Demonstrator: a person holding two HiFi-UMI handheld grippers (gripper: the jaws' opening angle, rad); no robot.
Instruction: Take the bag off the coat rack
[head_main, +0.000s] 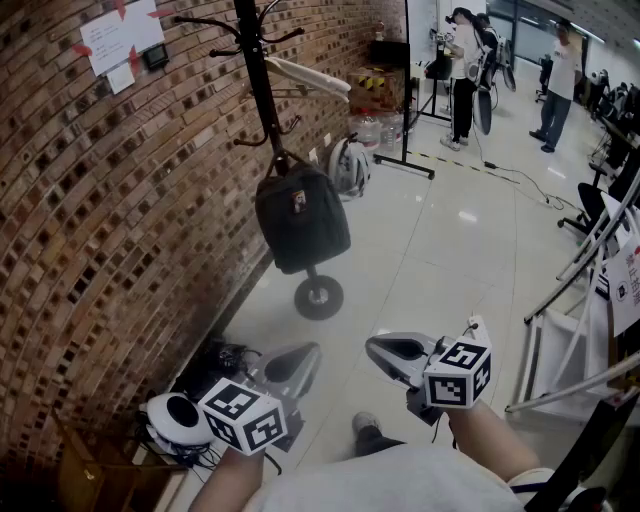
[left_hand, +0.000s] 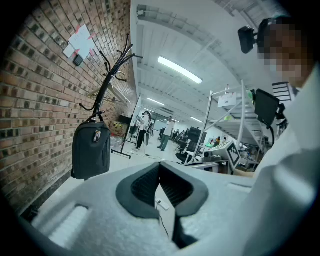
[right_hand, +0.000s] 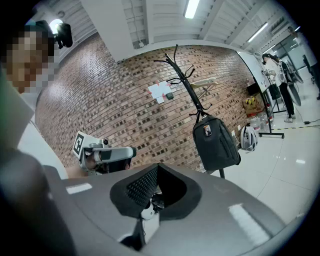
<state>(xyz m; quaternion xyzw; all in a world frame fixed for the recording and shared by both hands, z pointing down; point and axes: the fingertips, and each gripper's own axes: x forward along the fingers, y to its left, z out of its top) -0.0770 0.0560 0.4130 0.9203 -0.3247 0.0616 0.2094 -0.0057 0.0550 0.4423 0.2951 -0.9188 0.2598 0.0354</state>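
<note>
Bag (head_main: 302, 215) on rack (head_main: 257, 70) beside wall (head_main: 100, 220)

Open-plan lab: brick wall (head_main: 100, 200), glossy tiled floor (head_main: 450, 270), equipment stands (head_main: 405, 100).

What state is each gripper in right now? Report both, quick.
Left gripper: closed, holding nothing.
Right gripper: closed, holding nothing.
The bag hangs on the coat rack, touched by neither.

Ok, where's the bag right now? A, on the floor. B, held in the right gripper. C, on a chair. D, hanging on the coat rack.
D: the bag hangs by its top from the rack.
</note>
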